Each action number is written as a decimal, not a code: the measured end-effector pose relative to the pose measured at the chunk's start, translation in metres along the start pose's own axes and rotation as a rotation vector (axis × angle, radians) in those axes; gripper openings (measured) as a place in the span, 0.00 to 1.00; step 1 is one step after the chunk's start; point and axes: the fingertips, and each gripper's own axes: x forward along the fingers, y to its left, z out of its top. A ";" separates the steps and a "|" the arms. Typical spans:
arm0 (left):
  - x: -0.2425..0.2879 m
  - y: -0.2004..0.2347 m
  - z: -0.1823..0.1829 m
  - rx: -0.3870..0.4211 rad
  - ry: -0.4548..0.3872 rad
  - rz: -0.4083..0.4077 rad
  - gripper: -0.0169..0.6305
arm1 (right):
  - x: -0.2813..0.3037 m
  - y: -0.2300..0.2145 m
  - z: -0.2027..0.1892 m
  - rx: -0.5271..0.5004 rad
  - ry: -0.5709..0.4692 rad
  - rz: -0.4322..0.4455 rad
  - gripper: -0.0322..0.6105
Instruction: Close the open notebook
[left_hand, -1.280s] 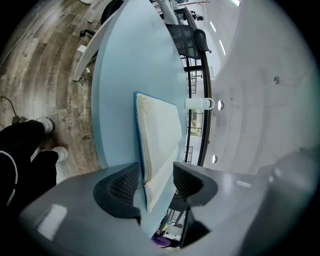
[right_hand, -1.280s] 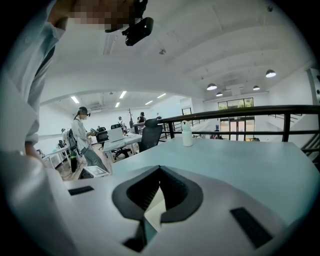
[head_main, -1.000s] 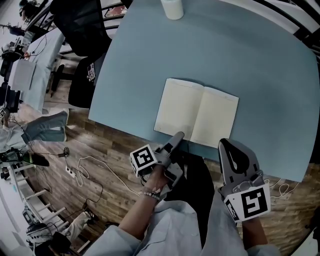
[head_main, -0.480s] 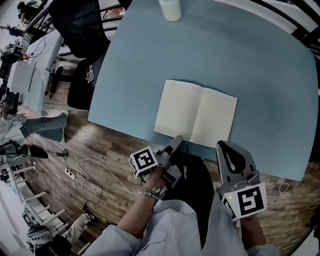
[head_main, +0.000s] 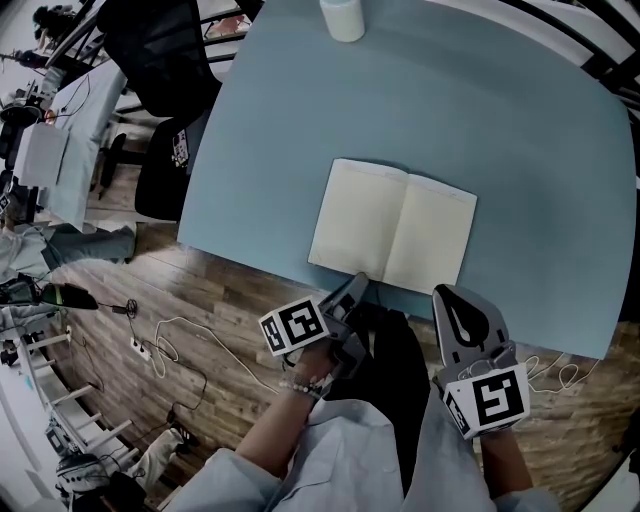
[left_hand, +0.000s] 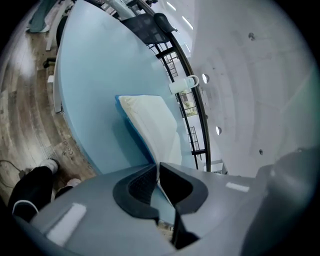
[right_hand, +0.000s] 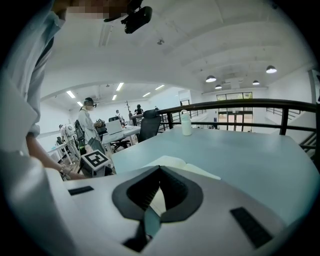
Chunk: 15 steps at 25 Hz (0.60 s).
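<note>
An open notebook (head_main: 392, 226) with blank cream pages lies flat near the front edge of the blue table (head_main: 520, 130). My left gripper (head_main: 360, 280) sits at the notebook's near edge, close to the spine. Its jaws have just been closing. In the left gripper view the notebook (left_hand: 150, 117) runs edge-on into the narrow slit between the left gripper (left_hand: 158, 167) pads, which pinch that thin edge. My right gripper (head_main: 447, 293) hangs by the table's front edge, just below the right page. It is shut and empty, and the notebook (right_hand: 172, 162) shows beyond the right gripper (right_hand: 160, 170).
A white bottle (head_main: 342, 17) stands at the table's far edge. A black office chair (head_main: 160, 50) is beyond the left corner. Cables (head_main: 170, 340) trail over the wooden floor at the left. Other people and desks show far off in the right gripper view.
My left gripper has rolled about its own axis, turning its marker cube, while its tip stayed at the notebook's near edge. The right gripper has hardly moved.
</note>
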 end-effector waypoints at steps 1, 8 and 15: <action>0.000 -0.002 0.000 0.017 0.004 0.000 0.06 | 0.000 0.000 -0.001 0.001 0.001 -0.001 0.05; -0.004 -0.013 0.002 0.162 0.029 0.012 0.06 | 0.004 0.004 -0.006 0.005 0.015 -0.012 0.05; -0.005 -0.014 -0.001 0.394 0.098 0.091 0.05 | 0.005 0.007 -0.010 0.011 0.025 -0.023 0.05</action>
